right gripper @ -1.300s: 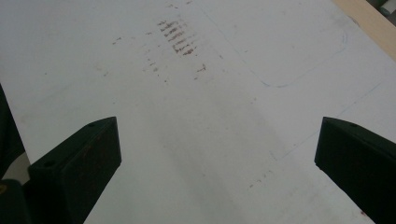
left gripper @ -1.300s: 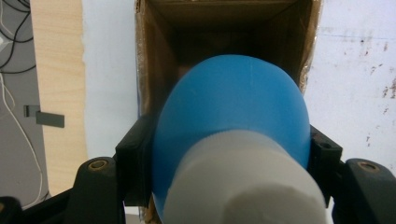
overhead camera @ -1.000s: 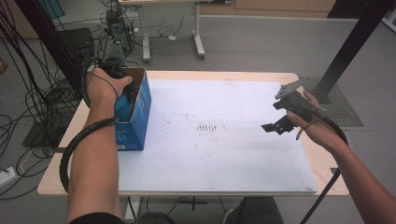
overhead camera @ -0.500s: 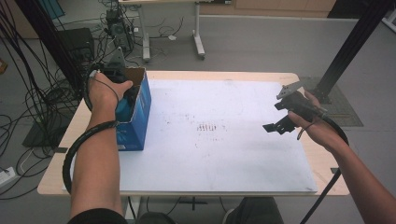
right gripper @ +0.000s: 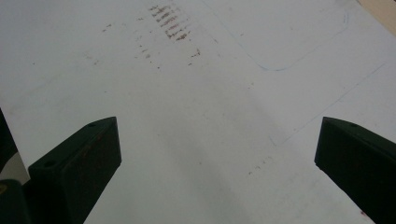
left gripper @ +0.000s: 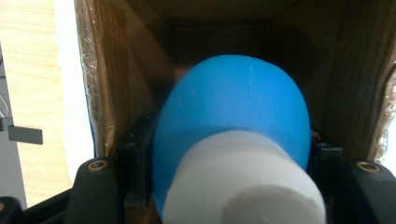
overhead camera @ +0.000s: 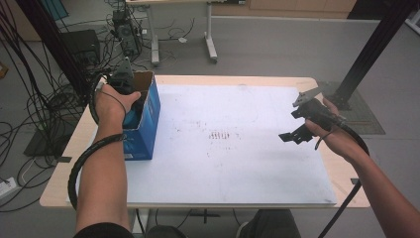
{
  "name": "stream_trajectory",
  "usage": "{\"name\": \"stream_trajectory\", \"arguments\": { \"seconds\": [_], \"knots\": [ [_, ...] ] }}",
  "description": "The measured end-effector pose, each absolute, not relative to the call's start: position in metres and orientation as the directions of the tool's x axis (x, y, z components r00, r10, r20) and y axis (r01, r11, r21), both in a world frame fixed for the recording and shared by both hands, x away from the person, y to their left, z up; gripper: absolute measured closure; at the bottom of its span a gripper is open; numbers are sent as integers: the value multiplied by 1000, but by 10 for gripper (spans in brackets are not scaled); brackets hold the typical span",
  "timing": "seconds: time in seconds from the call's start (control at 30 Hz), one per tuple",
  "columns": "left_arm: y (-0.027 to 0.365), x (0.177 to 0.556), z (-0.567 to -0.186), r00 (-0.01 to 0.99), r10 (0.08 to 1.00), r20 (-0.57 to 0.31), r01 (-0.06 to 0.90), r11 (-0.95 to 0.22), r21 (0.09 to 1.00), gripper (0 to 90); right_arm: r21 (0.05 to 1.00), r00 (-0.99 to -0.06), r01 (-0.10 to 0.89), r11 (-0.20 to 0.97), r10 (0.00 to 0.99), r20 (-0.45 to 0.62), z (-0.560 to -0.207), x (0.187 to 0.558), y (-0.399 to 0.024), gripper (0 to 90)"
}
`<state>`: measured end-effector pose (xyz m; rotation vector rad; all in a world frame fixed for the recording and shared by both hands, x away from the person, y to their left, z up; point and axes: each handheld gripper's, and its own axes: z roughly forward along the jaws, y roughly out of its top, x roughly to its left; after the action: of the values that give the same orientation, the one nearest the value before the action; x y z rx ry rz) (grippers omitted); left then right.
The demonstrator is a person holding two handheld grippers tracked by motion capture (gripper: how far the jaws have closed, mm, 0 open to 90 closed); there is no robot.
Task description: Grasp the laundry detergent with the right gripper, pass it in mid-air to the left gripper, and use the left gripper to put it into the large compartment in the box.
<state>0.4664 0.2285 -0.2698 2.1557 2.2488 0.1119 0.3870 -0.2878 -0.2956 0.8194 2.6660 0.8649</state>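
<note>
A blue cardboard box (overhead camera: 146, 130) with an open top stands at the table's left edge. My left gripper (overhead camera: 128, 88) reaches down into it. In the left gripper view its fingers (left gripper: 136, 156) are shut on a round blue bottle (left gripper: 233, 107) with a white cap (left gripper: 243, 186), and the box's brown inner walls (left gripper: 126, 70) stand around it. My right gripper (overhead camera: 293, 135) hangs over the right side of the white sheet (overhead camera: 233, 144), open, with nothing between its fingers (right gripper: 79, 158).
The white sheet (right gripper: 196, 93) covers most of the wooden table (overhead camera: 74, 148) and bears faint brown smudges (overhead camera: 220, 135) near its middle. Cables and a black frame post (overhead camera: 376, 44) stand beyond the table's far corners.
The left hand has shifted only slightly at the top of the box. The right hand has kept still.
</note>
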Motion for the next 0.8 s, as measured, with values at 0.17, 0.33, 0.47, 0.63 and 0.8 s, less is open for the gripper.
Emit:
{"name": "stream_trajectory", "arguments": {
  "seconds": [0.17,0.33,0.47,0.63,0.8],
  "knots": [
    [228,467,-270,-44,998,32,997,42,71,357,597,-818,445,668,575,-33,-295,386,-288,4],
    [227,467,-271,-46,998,36,996,43,73,355,597,-817,441,670,575,-42,-293,386,-290,4],
    [226,467,-271,-45,998,39,997,42,72,355,600,-816,439,669,577,-46,-291,387,-291,4],
    [225,468,-271,-46,998,42,996,43,72,354,600,-814,440,668,578,-47,-291,387,-293,4],
    [224,468,-271,-44,998,43,996,41,74,354,602,-812,442,665,581,-45,-291,386,-294,4]
  ]
}}
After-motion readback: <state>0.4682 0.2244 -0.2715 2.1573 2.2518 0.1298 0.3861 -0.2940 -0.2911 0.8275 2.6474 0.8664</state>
